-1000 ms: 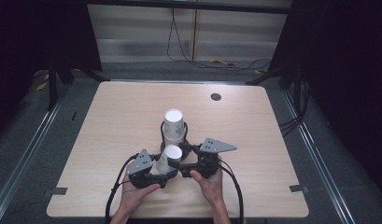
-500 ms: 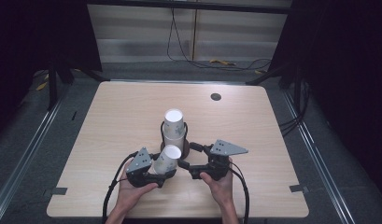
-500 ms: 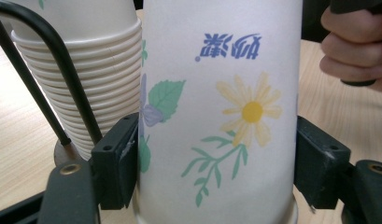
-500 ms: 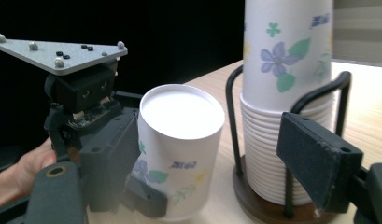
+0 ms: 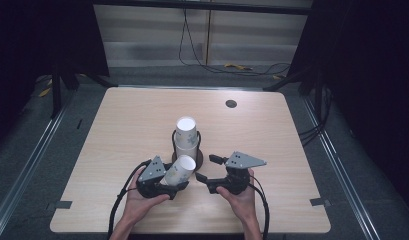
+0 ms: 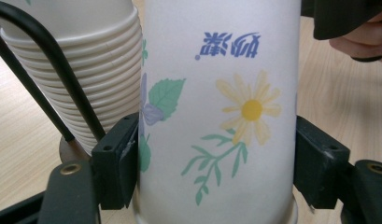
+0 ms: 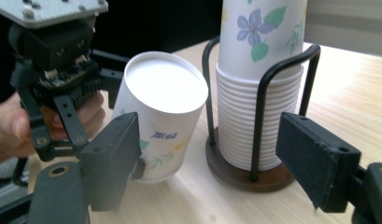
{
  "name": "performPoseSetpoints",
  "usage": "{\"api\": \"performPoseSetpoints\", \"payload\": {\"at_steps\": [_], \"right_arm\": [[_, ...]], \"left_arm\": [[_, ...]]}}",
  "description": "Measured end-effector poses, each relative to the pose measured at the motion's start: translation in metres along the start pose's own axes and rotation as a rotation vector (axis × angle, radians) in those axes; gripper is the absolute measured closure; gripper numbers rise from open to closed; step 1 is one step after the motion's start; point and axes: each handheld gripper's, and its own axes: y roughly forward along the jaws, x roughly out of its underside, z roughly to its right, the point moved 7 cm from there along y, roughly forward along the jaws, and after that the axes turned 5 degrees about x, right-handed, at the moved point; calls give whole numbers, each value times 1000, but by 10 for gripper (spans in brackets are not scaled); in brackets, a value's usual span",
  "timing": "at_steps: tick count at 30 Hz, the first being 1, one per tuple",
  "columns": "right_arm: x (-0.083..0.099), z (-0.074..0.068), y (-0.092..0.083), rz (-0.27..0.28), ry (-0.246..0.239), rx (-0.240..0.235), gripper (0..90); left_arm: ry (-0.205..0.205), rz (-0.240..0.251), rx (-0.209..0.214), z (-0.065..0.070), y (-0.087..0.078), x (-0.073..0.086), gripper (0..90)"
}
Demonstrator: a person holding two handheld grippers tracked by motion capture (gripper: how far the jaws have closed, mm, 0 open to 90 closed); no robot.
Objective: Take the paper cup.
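While the left gripper point(image 5: 178, 186) has its jaws pressed on both sides of the loose paper cup point(image 5: 178, 171), the key relation imo is this: the cup sits near the table's point(image 5: 292, 130) front edge, a bit left of middle, upside down w/ its closed bottom facing up. It tilts up and to the right in the high view, toward the right gripper point(image 5: 207, 170). So its long axis runs from the left jaws toward the stack, and the right gripper is just beside it on the right, not touching afaict.

Right gripper's jaws are apart w/ nothing between them; they've just been closing a bit. In the right gripper view, cup and holder both sit in the gap but farther off.

Just behind the cup, toward the table's middle, is the cup stack point(image 5: 186, 137) in a black wire holder point(image 5: 187, 159) on a round brown base. Cup and stack look v close, can't tell if they touch.

Hard to see: the held cup's rim is cut off at the bottom of the left gripper view, and the stack top is cropped in both gripper views. Farther back, near the far edge, there's a small dark round hole point(image 5: 231, 104).
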Motion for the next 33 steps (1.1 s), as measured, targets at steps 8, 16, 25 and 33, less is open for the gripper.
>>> {"api": "performPoseSetpoints", "payload": {"at_steps": [8,16,25,33], "right_arm": [[3,4,-2,-54,-9,2,218],[4,5,-2,-93,-30,2,216],[6,7,-4,-137,-47,-14,233],[9,4,-2,-165,-65,-35,235]], "left_arm": [[12,-33,3,-2,0,-2,280],[11,-56,27,-3,0,-7,279],[65,-137,28,-1,4,-9,277],[101,-195,47,2,11,-10,279]]}}
